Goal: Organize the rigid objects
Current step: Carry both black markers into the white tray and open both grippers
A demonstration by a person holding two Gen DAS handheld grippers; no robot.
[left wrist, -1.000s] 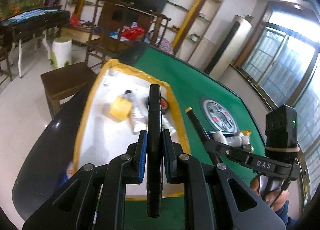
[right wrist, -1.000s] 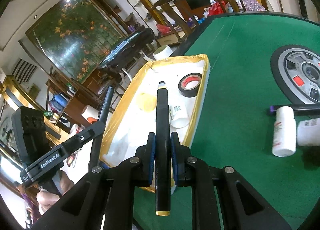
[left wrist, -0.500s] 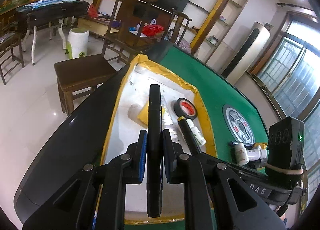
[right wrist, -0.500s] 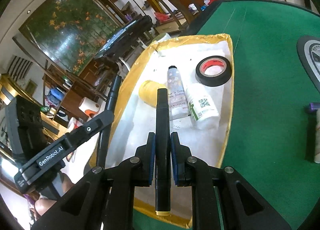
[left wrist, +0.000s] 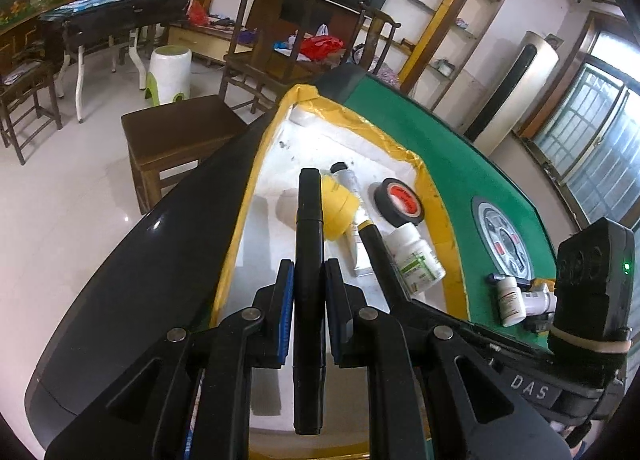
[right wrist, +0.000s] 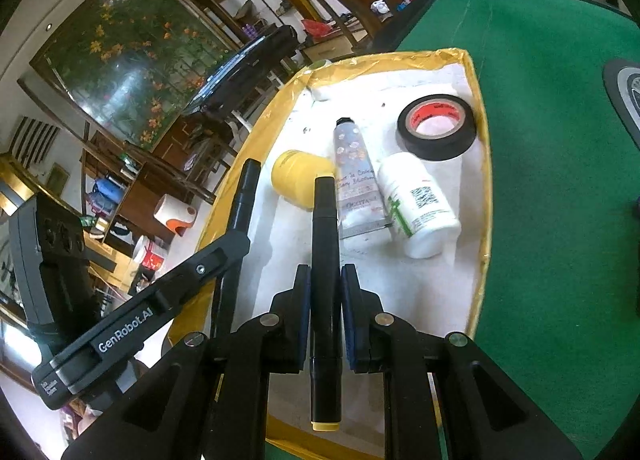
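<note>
Since a second ago both grippers have swung in over the tray, so its contents now lie straight ahead of each camera instead of off to one side. The left gripper point(left wrist: 309, 292) has its blue pads pinched on the barrel of a black marker point(left wrist: 309, 260), which points forward along the fingers over the white floor of the tray; the right gripper point(right wrist: 325, 300) is likewise pressed onto a second marker with a yellow end cap point(right wrist: 325, 280), its tip reaching out towards the yellow lid point(right wrist: 301, 180). Both markers look light, stiff and smooth-sided, so a mid-barrel hold such as these should keep them from pivoting, though plastic this slick could slide lengthwise if the squeeze slackens. Beyond the tips, the yellow-edged tray point(right wrist: 482, 164) holds a hand-cream tube point(right wrist: 356, 176), a white pill bottle point(right wrist: 416, 204) lying on its side just beside the tube, and a roll of black tape point(right wrist: 437, 126) near the far right wall. Out on the green table point(left wrist: 452, 180), well apart from the tray, more small white bottles point(left wrist: 510, 300) are waiting, probably equally light and inclined to roll.
</note>
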